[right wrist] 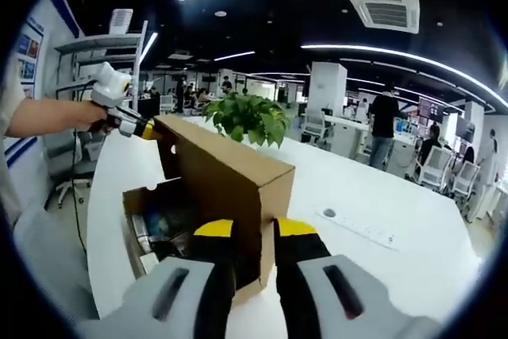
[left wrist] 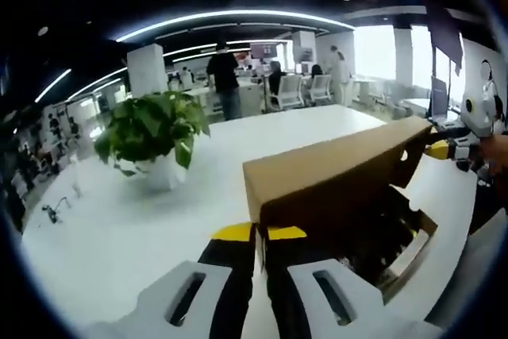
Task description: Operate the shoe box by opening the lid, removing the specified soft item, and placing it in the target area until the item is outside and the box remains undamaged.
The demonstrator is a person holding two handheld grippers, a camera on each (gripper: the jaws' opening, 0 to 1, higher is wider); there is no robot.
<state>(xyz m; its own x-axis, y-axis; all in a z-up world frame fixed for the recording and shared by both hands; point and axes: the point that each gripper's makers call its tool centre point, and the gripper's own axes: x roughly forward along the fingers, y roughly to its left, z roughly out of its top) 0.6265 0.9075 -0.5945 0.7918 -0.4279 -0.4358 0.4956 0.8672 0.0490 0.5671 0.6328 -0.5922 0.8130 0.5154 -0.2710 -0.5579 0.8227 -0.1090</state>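
Observation:
A brown cardboard shoe box stands on the white table [left wrist: 111,236]. Its lid [left wrist: 333,168] is tilted up on edge above the box base [left wrist: 406,258]. My left gripper [left wrist: 259,233] pinches the near lid corner between its yellow tips. At the lid's far end, my right gripper [left wrist: 440,149] grips the other corner. In the right gripper view the lid [right wrist: 214,164] runs away from my right gripper [right wrist: 254,228], shut on its end, to my left gripper [right wrist: 147,132]. The open base [right wrist: 136,200] holds dark contents [right wrist: 171,216] that I cannot make out.
A potted green plant [left wrist: 151,129] [right wrist: 250,117] stands on the table beyond the box. A white power strip [right wrist: 361,229] lies further along the table [right wrist: 381,196]. A person [left wrist: 225,77] stands at desks with chairs [left wrist: 286,91] behind. A hand [right wrist: 83,114] holds the left gripper.

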